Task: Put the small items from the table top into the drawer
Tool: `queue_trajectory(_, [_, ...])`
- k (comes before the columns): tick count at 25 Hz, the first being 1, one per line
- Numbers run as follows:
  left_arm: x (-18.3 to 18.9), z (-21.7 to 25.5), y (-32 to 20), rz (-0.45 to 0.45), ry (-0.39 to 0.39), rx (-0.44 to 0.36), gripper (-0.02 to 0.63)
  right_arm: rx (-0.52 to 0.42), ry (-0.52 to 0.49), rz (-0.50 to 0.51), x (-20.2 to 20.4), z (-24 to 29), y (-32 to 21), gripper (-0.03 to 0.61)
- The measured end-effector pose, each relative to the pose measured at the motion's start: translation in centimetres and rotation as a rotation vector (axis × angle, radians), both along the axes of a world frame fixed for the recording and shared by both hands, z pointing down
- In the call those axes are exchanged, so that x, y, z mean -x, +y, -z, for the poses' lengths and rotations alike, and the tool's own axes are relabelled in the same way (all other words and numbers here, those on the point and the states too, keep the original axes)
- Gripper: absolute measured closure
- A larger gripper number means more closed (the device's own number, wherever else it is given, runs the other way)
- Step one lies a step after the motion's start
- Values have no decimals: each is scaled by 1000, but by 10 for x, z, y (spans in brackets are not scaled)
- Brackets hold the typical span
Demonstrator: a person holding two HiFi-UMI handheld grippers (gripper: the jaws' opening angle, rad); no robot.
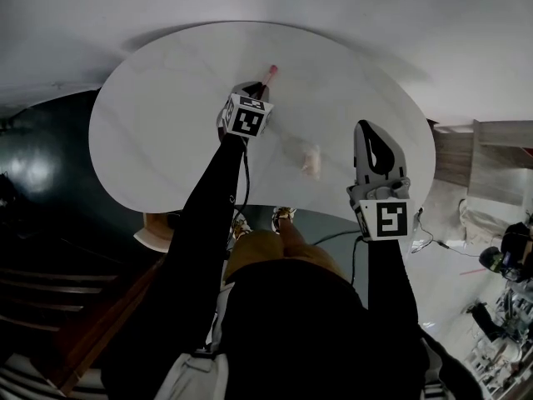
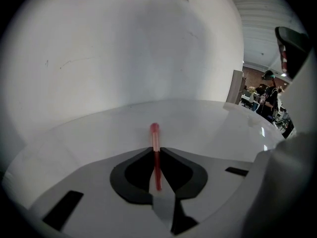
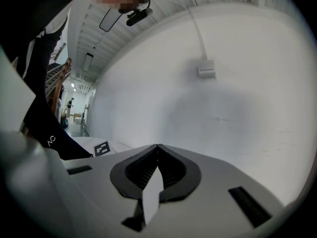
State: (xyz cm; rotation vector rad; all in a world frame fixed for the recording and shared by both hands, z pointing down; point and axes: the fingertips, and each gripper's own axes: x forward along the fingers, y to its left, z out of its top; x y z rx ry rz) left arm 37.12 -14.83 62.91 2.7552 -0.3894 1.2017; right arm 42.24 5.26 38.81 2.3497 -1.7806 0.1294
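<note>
A thin red and pink stick (image 2: 154,133) lies on the white round table (image 1: 166,132) toward its far side, its pink tip (image 1: 271,72) showing past my left gripper (image 1: 255,90). In the left gripper view, the left gripper (image 2: 157,150) is shut on the stick, which runs straight between the two pads. A small pale beige item (image 1: 311,161) rests on the table between the two grippers. My right gripper (image 1: 372,132) hovers over the table's right side; in the right gripper view (image 3: 157,147) its jaws meet with nothing between them.
A white wall rises just behind the table, with a small box (image 3: 206,68) and a cable mounted on it. The table's near edge (image 1: 258,207) is by the person's knees. Dark floor lies at the left, and clutter (image 1: 500,265) at the right.
</note>
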Motion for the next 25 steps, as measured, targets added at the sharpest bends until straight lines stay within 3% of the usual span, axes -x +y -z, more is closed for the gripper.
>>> queue_trajectory(6, [7,46,3,-11,86,-44,565,-33,16,50,13,9,-12,552])
queue_trajectory(10, [32,93,3,5,177,-99,565,-92,16,93,37,24,-31,552])
queue_trajectory(25, [200,260,15,169,470,-262,565,-139,43,301,149,52,-105,552])
